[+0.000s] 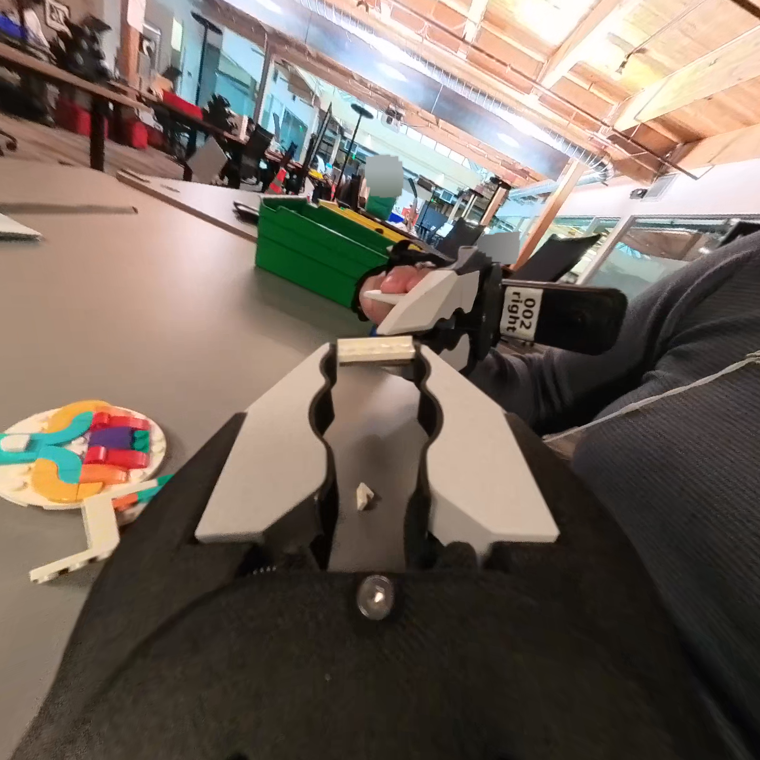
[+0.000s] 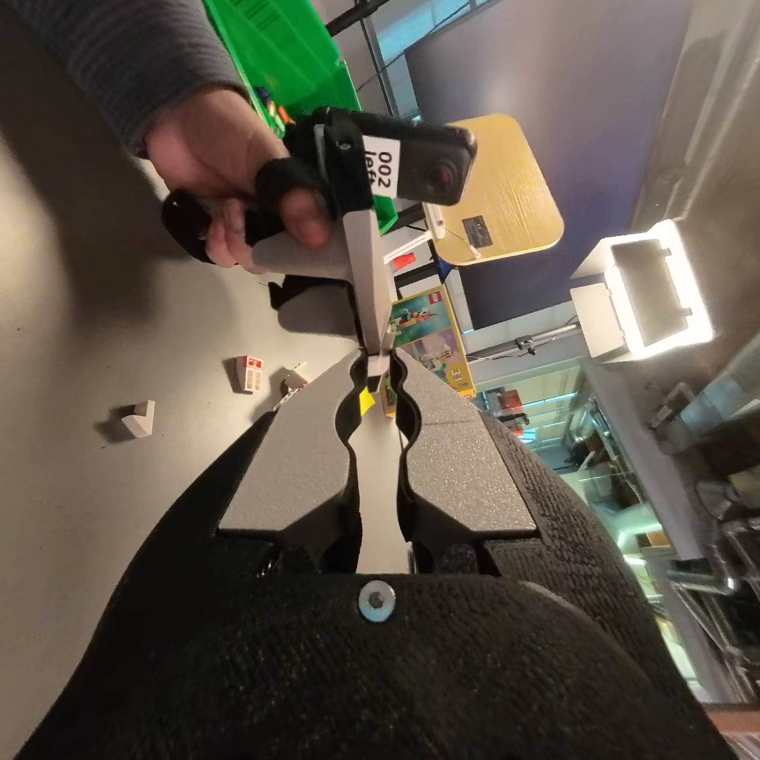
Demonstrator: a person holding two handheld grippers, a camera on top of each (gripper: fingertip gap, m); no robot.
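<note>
My left gripper (image 1: 375,349) is shut across a flat white brick (image 1: 375,350), held above the grey table (image 1: 164,308). My right gripper (image 2: 376,364) is shut on a small white piece (image 2: 377,366) that touches the tips of the left gripper (image 2: 375,347). I cannot tell whether it is the same brick. In the left wrist view the right gripper (image 1: 374,314), held by a hand, has its tips just behind the white brick. A round white plate (image 1: 158,442) with coloured pieces on it lies at the left.
A green bin (image 1: 312,255) stands farther back on the table, also in the right wrist view (image 2: 288,53). A white angled piece (image 1: 96,534) and a small white bit (image 1: 364,495) lie near me. Loose bricks (image 2: 249,374) (image 2: 135,419) and a toy box (image 2: 432,337) are on the table. A sleeved arm (image 1: 658,411) is at right. Only a small space, under 4 cm, lies between the two pairs of fingers. My left tips are roughly 11 centimetres from the round white plate (image 1: 158,442).
</note>
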